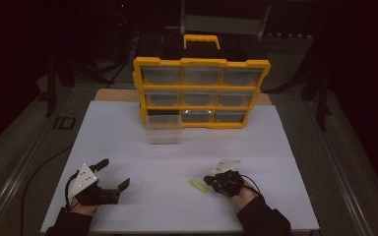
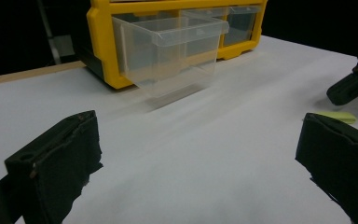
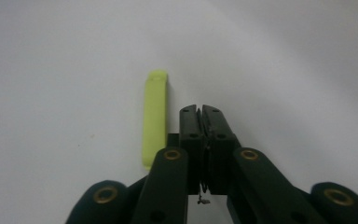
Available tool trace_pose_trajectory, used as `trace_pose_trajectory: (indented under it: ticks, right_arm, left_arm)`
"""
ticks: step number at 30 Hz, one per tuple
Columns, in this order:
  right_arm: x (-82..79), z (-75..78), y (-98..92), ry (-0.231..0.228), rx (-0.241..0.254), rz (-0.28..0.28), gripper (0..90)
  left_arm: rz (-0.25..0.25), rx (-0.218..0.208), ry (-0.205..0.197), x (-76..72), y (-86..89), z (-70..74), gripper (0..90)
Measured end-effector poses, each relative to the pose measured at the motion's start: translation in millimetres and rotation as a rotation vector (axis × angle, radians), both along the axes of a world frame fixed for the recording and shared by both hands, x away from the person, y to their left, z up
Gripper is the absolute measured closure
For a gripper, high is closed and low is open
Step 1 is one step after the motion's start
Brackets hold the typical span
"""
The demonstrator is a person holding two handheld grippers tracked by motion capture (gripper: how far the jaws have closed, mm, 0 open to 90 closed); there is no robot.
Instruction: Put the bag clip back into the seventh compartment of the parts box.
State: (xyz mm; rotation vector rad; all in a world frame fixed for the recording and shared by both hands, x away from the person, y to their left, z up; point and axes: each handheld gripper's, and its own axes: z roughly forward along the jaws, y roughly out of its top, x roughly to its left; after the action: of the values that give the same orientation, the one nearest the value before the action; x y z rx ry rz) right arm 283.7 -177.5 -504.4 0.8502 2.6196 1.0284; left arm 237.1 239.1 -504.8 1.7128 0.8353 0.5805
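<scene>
White table [image 1: 142,147]: lime bar [image 3: 154,116] just beside right gripper's [image 3: 200,111] clenched, empty fingers [image 3: 189,122]

My left gripper [image 1: 114,173] rests low at the near left, jaws spread wide with nothing between them, pointing right and far; my left hand [image 1: 81,205] grips it from the near edge. My right gripper [image 1: 208,181] sits at the near right, jaws pressed together and empty, tips aimed left; my right hand [image 1: 243,194] holds it, dark sleeve behind.
</scene>
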Motion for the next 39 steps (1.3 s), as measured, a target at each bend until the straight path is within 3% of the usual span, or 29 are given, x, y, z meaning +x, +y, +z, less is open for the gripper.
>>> trace_pose_trajectory:
  ticks: [3,5,6,8,10,11,18,21,27,30,35,37,39]
  right_arm:
    - [-1.6,7.6,-1.3,-0.003,0.005,-0.008,82.9]
    - [-3.5,12.8,-1.1,0.003,0.019,-0.022,76.6]
    - [-4.5,17.3,-0.8,0.012,0.031,-0.028,69.3]
    - [-5.0,19.3,-0.5,0.016,0.036,-0.032,65.6]
    - [-6.3,24.0,2.2,0.036,0.037,-0.031,49.8]
    - [-6.3,24.0,2.2,0.036,0.037,-0.031,49.8]
    - [-9.7,32.3,12.8,0.084,0.014,-0.032,12.3]
    - [-10.4,36.9,16.7,0.06,0.016,-0.059,9.7]
    - [-8.6,45.2,21.7,0.03,0.033,-0.05,9.6]
    - [-8.4,48.2,26.6,0.006,-0.004,-0.038,9.7]
    - [-2.7,47.5,34.9,0.049,-0.048,-0.005,9.7]
    - [2.9,44.3,39.0,0.108,-0.065,-0.009,9.6]
    - [4.1,43.2,40.4,0.106,-0.082,-0.014,9.6]
  left_arm:
    - [-0.001,0.003,-0.001,-0.1,-0.2,0.1,0.1]
    - [-0.001,0.004,-0.001,-0.1,-0.3,0.1,0.1]
    - [-0.001,0.006,0.001,0.0,-0.2,0.1,0.1]
    - [-0.002,0.004,0.002,0.0,-0.3,0.0,0.1]
    - [-0.004,0.005,0.002,-0.1,-0.5,0.1,0.1]
    - [-0.006,0.005,0.002,-0.1,-0.5,0.2,0.1]
    - [-0.007,0.004,0.0,-0.3,-0.8,0.5,0.1]
    - [-0.007,0.008,-0.002,-0.8,-1.0,0.7,0.1]
    - [-0.009,0.006,-0.002,-0.7,-0.6,0.7,0.1]
    - [-0.008,0.001,-0.003,-0.9,-0.5,0.8,0.1]
    - [-0.009,0.001,-0.003,-0.9,-0.6,0.9,0.1]
    - [-0.009,0.001,-0.003,-0.9,-0.6,1.0,0.1]
    - [-0.01,0.001,-0.002,-0.8,-0.8,0.9,0.1]
